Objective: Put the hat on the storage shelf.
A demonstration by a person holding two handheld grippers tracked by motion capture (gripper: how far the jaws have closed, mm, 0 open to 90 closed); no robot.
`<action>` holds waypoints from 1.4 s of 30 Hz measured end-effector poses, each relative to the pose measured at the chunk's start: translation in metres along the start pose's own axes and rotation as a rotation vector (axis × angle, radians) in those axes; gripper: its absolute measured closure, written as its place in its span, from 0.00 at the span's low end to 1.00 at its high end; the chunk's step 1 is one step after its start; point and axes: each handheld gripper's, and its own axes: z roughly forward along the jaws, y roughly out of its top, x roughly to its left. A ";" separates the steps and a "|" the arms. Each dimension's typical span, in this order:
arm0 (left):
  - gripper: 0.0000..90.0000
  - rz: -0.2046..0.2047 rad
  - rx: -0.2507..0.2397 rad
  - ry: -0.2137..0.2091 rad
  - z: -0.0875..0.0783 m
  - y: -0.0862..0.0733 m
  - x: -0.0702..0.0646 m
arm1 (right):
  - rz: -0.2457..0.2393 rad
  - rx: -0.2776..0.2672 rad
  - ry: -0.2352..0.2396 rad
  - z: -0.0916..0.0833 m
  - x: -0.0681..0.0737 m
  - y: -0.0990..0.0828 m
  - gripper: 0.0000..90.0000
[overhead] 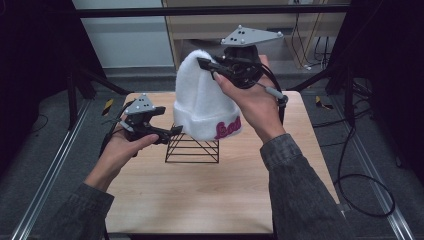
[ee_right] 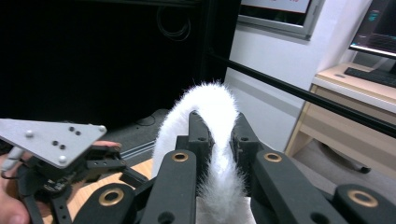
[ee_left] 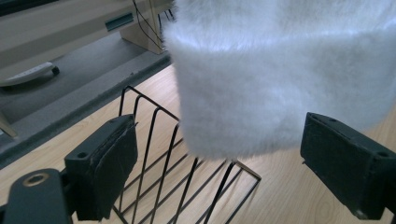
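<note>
Hat look: a white fluffy beanie with a folded cuff at the bottom; pink cursive lettering sits on the cuff, only partly readable from the high view. In the left gripper view the pile reads as soft, long fuzz.
Hat axis: the long axis runs roughly upright, crown at the top and cuff opening at the bottom, the crown leaning slightly toward the far side of the desk.
Hat place: held in the air above the wooden desk, its cuff just over the black wire rack; whether cuff and rack touch I cannot tell.
Right gripper: raised at the crown, fingers clamped on a pinch of the hat's top; in the right gripper view the white fabric is squeezed between the two black fingers.
Left gripper: low at the left of the rack, fingers standing wide apart, nothing pressed between them; the cuff's lower edge hangs beyond them and the rack's wires lie behind.
Rack: black wire, standing on the desk near its middle, under the hat.
</note>
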 end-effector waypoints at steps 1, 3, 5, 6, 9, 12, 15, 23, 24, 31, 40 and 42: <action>0.11 0.004 0.002 -0.006 0.001 0.000 0.000 | -0.003 0.000 0.005 0.001 0.001 0.000 0.92; 0.10 0.007 0.001 -0.015 0.003 0.001 0.001 | -0.008 -0.001 0.017 0.005 0.004 0.001 0.92; 0.10 -0.007 -0.005 -0.026 0.005 0.002 0.002 | -0.012 0.000 0.027 0.008 0.008 0.002 0.92; 0.10 -0.016 -0.009 -0.035 0.006 0.002 0.003 | -0.015 0.002 0.033 0.009 0.010 0.002 0.92; 0.28 -0.024 0.003 -0.075 0.009 0.002 0.005 | -0.030 0.012 0.043 0.013 0.015 0.001 0.92; 0.51 -0.017 0.012 -0.074 0.007 0.002 0.008 | -0.041 0.017 0.046 0.016 0.016 0.001 0.92; 0.73 -0.012 0.016 -0.053 0.006 0.003 0.009 | -0.044 0.024 0.035 0.018 0.014 0.001 0.92; 0.79 -0.003 0.002 0.050 -0.001 0.010 0.005 | -0.041 0.042 -0.052 0.017 -0.006 -0.006 0.92; 0.79 -0.009 -0.001 0.054 -0.002 0.011 0.006 | -0.040 0.047 -0.063 0.017 -0.009 -0.007 0.92; 0.79 -0.032 -0.008 0.055 -0.003 0.012 0.010 | -0.003 0.066 -0.092 0.020 -0.023 -0.015 0.91; 0.79 -0.045 -0.012 0.100 0.002 0.011 0.017 | 0.016 0.078 -0.103 0.027 -0.029 -0.023 0.91; 0.79 -0.049 -0.012 0.108 0.004 0.010 0.020 | 0.015 0.080 -0.105 0.028 -0.030 -0.024 0.91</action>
